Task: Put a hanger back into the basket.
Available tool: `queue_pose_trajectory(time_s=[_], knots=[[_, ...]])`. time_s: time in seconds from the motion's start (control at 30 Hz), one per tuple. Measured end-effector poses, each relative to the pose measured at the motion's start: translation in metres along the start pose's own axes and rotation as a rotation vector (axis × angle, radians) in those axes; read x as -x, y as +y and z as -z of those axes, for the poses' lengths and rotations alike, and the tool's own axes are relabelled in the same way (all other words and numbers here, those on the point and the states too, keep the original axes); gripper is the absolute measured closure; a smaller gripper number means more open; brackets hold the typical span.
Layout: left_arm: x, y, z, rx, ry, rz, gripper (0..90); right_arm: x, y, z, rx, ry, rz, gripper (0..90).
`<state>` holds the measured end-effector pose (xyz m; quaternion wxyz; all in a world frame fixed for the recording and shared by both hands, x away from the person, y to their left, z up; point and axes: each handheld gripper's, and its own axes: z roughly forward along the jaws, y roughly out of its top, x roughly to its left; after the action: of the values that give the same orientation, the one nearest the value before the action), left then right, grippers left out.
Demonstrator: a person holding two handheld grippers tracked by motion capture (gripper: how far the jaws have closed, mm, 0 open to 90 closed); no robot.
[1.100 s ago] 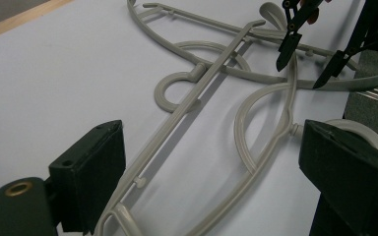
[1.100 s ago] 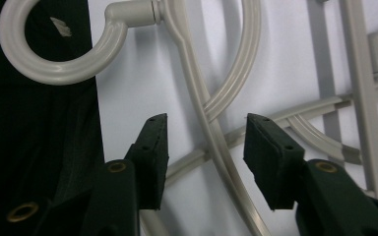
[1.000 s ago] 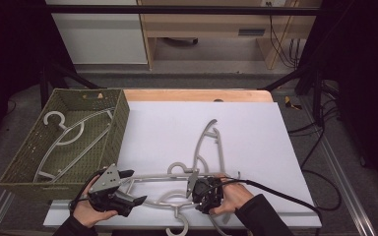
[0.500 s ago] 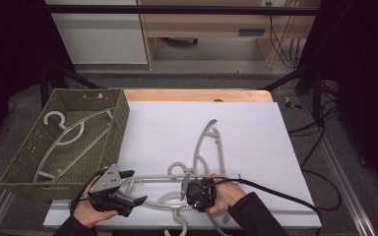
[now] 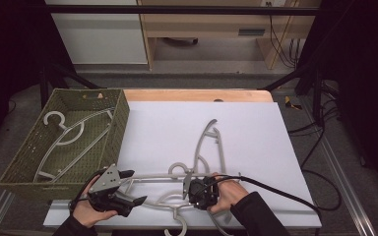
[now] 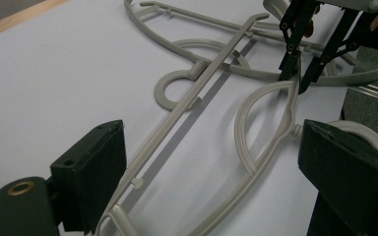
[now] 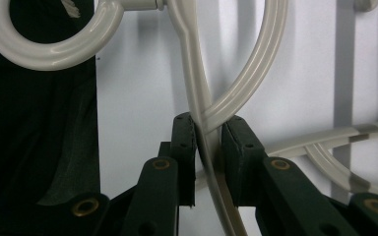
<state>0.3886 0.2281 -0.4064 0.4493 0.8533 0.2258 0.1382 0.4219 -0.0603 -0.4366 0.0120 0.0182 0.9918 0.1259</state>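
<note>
Pale grey plastic hangers lie tangled on the white table top [image 5: 256,147]. My right gripper [image 5: 186,190] is shut on a thin arm of the front hanger [image 5: 170,199], near the table's front edge. In the right gripper view the pads [image 7: 184,142] squeeze that arm [image 7: 197,88], and its hook [image 7: 44,46] curls at upper left. My left gripper [image 5: 135,187] is open, its jaws spread wide to either side of the hangers' near ends. The left gripper view shows the left gripper [image 6: 211,147] over a long straight hanger bar [image 6: 192,98], with the right gripper [image 6: 299,78] pinching farther off.
A green woven basket [image 5: 120,118] stands at the table's left with one hanger [image 5: 69,135] lying in it. Another hanger [image 5: 211,140] lies toward the table's middle. A black cable [image 5: 275,189] trails right from my right gripper. A wooden edge [image 5: 197,95] runs along the back.
My right gripper has shifted a little to the left along the front hanger and stays shut on it. The left gripper has hardly moved.
</note>
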Motion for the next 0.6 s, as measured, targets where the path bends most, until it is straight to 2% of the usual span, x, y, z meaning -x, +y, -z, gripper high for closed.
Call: queue_pose_trajectory(time_s=[0.07,0.3,0.5,0.6], knots=[[0.000,0.001,0.001,0.004,0.001,-0.002,11.1,0.001,0.000,0.005,0.024,0.015,-0.016,77.2],[0.001,0.004,0.009,0.026,0.004,-0.017,11.1,0.001,-0.002,0.019,0.040,0.036,-0.038,78.9],[0.001,0.007,0.015,0.037,0.005,-0.034,11.1,0.002,-0.008,0.040,0.084,0.061,-0.057,80.5],[0.001,0.008,0.017,0.038,0.009,-0.044,11.2,0.002,-0.009,0.046,0.097,0.065,-0.061,80.8]])
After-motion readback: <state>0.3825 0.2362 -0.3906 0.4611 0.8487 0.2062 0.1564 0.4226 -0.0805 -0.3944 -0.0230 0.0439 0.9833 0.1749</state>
